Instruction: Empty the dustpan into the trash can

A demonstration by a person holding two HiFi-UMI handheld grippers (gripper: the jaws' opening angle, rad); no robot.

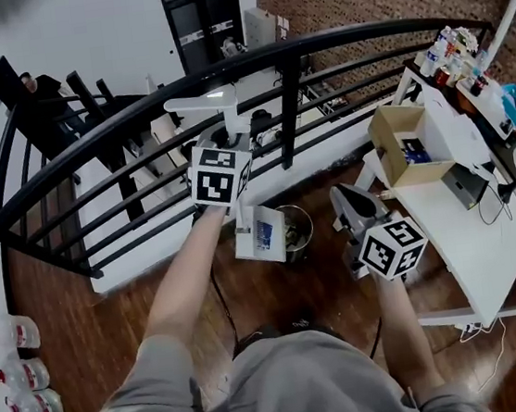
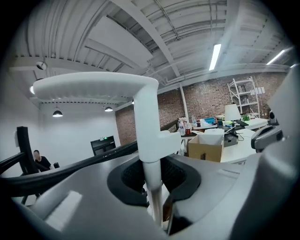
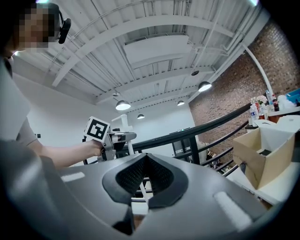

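Note:
My left gripper is shut on the white pole of a long-handled dustpan, whose box hangs beside the round metal trash can on the wooden floor. Some rubbish shows inside the can. In the left gripper view the pole stands upright between the jaws of the left gripper, and its T-shaped grip rises above them. My right gripper hovers right of the can, shut and holding nothing. The right gripper view shows the right gripper with its jaws together, and the left gripper off to the left.
A curved black railing runs just beyond the can. A white table with an open cardboard box stands at the right. Several bottles lie on the floor at the left. A person sits far back.

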